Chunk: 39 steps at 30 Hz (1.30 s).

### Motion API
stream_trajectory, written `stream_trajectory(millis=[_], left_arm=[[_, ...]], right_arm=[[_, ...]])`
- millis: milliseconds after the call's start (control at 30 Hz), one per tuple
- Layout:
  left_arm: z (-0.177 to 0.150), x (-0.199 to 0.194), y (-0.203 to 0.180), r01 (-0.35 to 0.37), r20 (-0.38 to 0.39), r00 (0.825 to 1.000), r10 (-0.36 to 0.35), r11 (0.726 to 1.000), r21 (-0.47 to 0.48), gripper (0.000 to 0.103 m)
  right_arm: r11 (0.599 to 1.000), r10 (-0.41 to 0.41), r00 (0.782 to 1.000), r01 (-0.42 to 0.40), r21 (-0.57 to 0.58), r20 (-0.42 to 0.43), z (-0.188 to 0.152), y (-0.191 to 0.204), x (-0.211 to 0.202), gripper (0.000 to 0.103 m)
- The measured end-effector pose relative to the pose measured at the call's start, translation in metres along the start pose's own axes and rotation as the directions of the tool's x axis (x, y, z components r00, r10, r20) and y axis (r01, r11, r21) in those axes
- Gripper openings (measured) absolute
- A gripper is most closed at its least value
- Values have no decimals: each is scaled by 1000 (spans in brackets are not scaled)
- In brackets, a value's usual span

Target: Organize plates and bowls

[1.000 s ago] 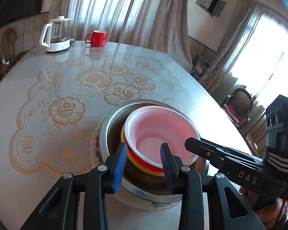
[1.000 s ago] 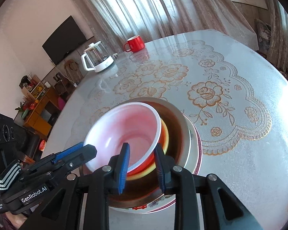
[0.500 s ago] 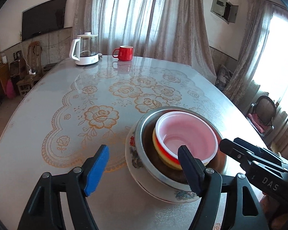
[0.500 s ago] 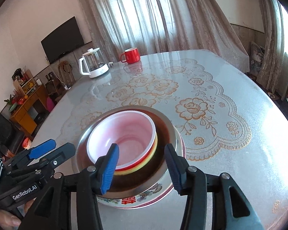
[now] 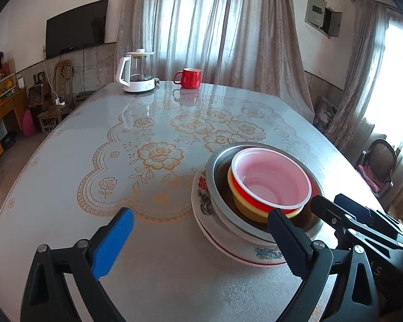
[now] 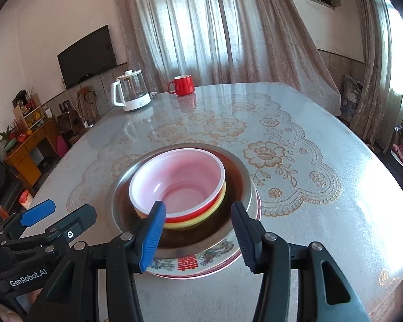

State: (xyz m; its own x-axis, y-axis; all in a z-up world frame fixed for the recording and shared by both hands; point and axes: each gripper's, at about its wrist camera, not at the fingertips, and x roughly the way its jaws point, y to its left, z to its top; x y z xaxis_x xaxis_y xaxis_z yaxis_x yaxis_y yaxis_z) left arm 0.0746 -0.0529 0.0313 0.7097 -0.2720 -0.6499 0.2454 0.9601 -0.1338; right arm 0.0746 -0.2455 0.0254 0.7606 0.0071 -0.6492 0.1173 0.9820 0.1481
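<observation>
On a lace-patterned table (image 5: 67, 187), the left gripper (image 5: 198, 230) is standing with jaws spread wide, having just been opening, gripping nothing. Just right of it, a red bowl (image 6: 178, 181) is nesting in a yellow bowl (image 6: 193, 221), a steel basin (image 6: 245, 179) and a patterned plate (image 6: 196, 264). The right gripper (image 6: 198, 228) is hovering half open, jaws empty, before the stack.

the left gripper (image 5: 201, 238) points down at a slant, its jaws just opened wide, nothing between the pads. the right gripper (image 6: 198, 234) slants down too, jaws partly apart after opening, pads pressing on nothing. seen from the right wrist, the left gripper sits low at the left edge; seen from the left wrist, the right one sits low at the right edge.
</observation>
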Motion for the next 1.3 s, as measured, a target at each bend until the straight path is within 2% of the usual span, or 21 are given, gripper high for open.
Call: stream_trajectory(millis=[333,933,1233,1267,1300], left_arm=[[-4,-4,-7,2,-1,1000,-2,1000,10,103],[-5,-7,-9,-24,-7,1000,24,1000,19,103],[-7,-8,-9,-62,-2,998,62,998,8,103],[-8,-8,-8,-57,12,998,56,998,9,102],[-8,-9,-7,-49,25,999,49,999,8,98]], right_arm=[[1000,-29,999,29,-7,19,-2,0,-6,51],[999,-31,999,31,-5,14,0,0,-7,51],[999,-34,999,34,-4,16,-1,0,-9,51],[999,-35,999,35,-6,16,-1,0,-8,51],[999,-35,999,36,-5,17,-1,-1,-8,51]])
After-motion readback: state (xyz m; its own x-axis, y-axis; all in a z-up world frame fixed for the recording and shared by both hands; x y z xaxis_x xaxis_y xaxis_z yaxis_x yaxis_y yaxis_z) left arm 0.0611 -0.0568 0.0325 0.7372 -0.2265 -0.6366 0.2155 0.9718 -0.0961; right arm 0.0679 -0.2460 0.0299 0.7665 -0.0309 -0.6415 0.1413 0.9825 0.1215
